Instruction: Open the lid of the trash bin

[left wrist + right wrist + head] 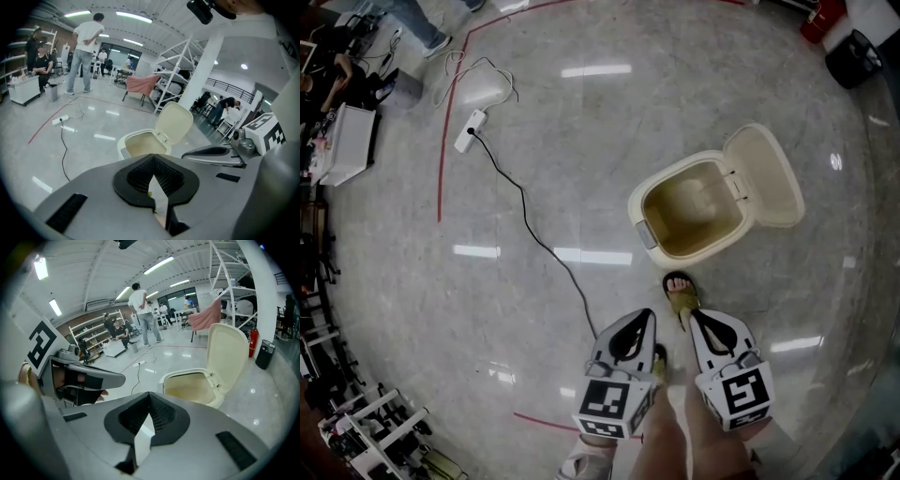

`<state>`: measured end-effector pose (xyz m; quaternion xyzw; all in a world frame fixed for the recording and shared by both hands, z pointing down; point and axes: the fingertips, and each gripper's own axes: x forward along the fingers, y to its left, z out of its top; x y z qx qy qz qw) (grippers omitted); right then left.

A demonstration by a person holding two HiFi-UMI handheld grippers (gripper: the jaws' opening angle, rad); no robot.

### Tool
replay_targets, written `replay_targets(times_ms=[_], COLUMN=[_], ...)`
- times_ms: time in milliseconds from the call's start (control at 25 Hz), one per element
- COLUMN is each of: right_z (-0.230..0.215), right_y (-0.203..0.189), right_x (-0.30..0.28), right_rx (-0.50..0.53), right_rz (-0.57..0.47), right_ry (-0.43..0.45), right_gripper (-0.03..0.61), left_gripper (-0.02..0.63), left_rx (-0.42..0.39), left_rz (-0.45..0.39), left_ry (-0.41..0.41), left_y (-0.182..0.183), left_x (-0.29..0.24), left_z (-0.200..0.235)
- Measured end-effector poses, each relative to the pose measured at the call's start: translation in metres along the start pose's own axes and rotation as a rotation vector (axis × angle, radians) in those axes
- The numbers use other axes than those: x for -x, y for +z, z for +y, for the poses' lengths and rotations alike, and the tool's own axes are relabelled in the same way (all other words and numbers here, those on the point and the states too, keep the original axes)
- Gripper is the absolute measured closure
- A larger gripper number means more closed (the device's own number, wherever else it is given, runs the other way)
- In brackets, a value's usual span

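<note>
A cream trash bin (649, 202) stands on the polished floor with its lid (766, 176) swung up and back, so the empty inside shows. My left gripper (643, 315) and right gripper (695, 315) hang side by side near my legs, short of the bin and touching nothing. Both are shut with nothing between the jaws. In the left gripper view the left gripper (151, 157) points at the bin (140, 143) and its raised lid (173, 123). From the right gripper (149, 394) the bin (190, 385) and upright lid (228, 355) lie ahead to the right.
A sandalled foot (680, 292) stands just before the bin. A black cable (534, 234) runs from a white power strip (470, 129) across the floor. Red tape (441, 159) marks a line at left. A black bin (855, 58) sits far right; people and racks stand beyond.
</note>
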<state>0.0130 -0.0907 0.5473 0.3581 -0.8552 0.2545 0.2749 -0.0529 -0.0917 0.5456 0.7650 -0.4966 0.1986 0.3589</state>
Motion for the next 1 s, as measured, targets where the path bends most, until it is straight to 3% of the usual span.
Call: replay_targets(times_ms=[480,840,1000], right_z=[0.015,0.017,0.016], right_y=[0.0,0.011,0.017], right_x=[0.014,0.014,0.014], right_rx=[0.018,-0.002,0.046], right_rz=[-0.011,-0.036,-0.05], right_ry=[0.001,0.005,0.02], right_gripper=[0.58,0.58,0.58], left_gripper=[0.609,0.609,0.609], left_rx=[0.015,0.011,0.006], left_rz=[-0.01,-0.036,-0.042], left_ry=[0.017,0.038,0.039], left_y=[-0.02,-0.01,-0.006], left_x=[0.02,0.022,0.02], left_z=[-0.004,0.0,-0.001])
